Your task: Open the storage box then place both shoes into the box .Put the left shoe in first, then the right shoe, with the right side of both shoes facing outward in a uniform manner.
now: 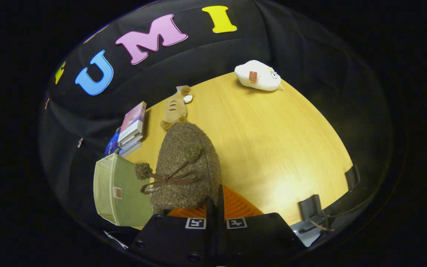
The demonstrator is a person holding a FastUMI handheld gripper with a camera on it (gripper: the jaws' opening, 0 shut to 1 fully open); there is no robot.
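Black jaws of the gripper (215, 207) are sitting pressed nearly together, with only a thin slit between them, and they are clamping the rear edge of one brown tweed-like slipper shoe (185, 167) with a ribbed orange sole. That shoe is hanging tilted just ahead of the jaws, its sole facing right and its toe pointing away; a brown ribbon bow and two fuzzy pom-poms are showing on its upper. One shoe is in view. Just left of the shoe, one pale green fabric storage box (115, 191) is standing at the desk's near left edge, partly hidden behind the shoe. Beyond the box, one small stack of books (130, 129) is lying near the booth wall. Beyond the shoe's toe, one tan plush animal toy (175, 107) is lying on the desk. Well apart, at the far right, one white plush toy (258, 76) is resting. Underneath, the light wooden desk (280, 148) is stretching out, with black cloth walls surrounding it.
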